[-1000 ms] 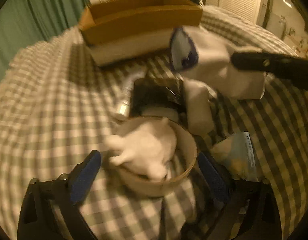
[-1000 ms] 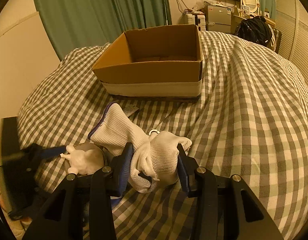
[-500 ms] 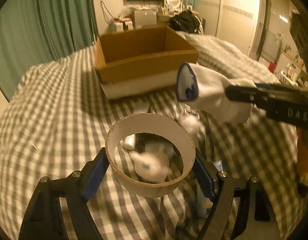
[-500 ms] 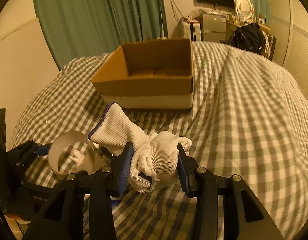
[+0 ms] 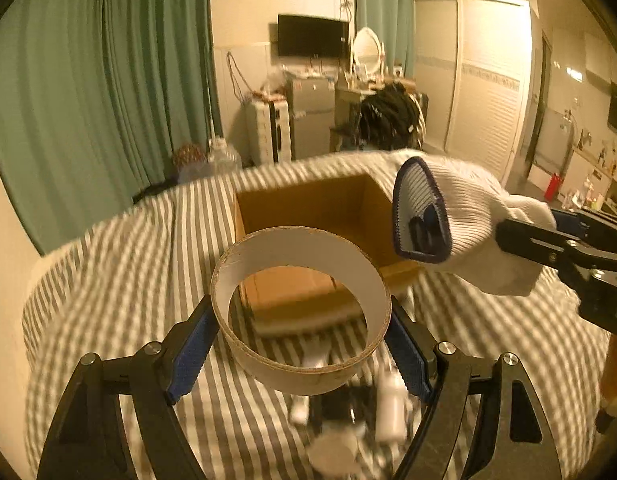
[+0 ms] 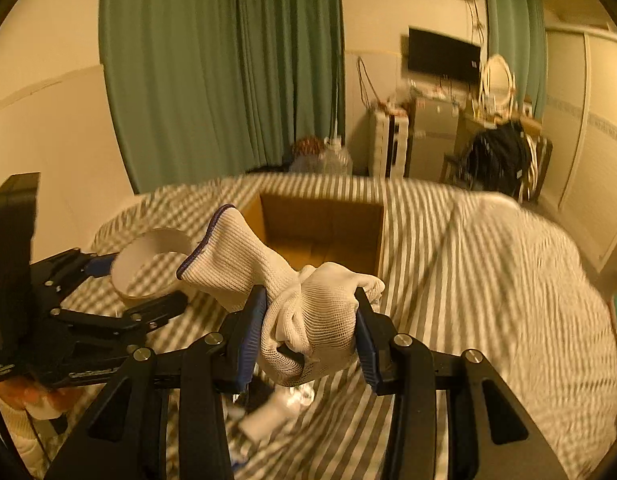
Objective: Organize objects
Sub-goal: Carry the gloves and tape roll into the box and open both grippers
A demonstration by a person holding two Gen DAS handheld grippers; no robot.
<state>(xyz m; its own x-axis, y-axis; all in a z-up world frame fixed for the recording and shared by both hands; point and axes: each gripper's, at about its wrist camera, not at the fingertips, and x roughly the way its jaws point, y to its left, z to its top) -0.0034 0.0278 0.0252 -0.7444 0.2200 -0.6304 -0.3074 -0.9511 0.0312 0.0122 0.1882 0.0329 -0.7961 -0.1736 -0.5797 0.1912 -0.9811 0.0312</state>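
At lower centre of the left wrist view, the left gripper [image 5: 302,342] has its fingers clamped on the cardboard ring [image 5: 300,306]. To its right, the right gripper [image 6: 306,330] pinches the bunched white glove [image 6: 308,312]. The open cardboard box [image 6: 322,224] on the bed [image 6: 488,280] lies straight ahead of both, nearer the glove by my eye.

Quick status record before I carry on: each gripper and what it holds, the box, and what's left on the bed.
left gripper: shut on cardboard ring, held above the bed
right gripper: shut on white glove, bunched, cuff sticking out to the left
cardboard box: open, on checked bedcover, ahead of both grippers; no items visible inside
left on bed: small white items below the ring, too blurred to identify
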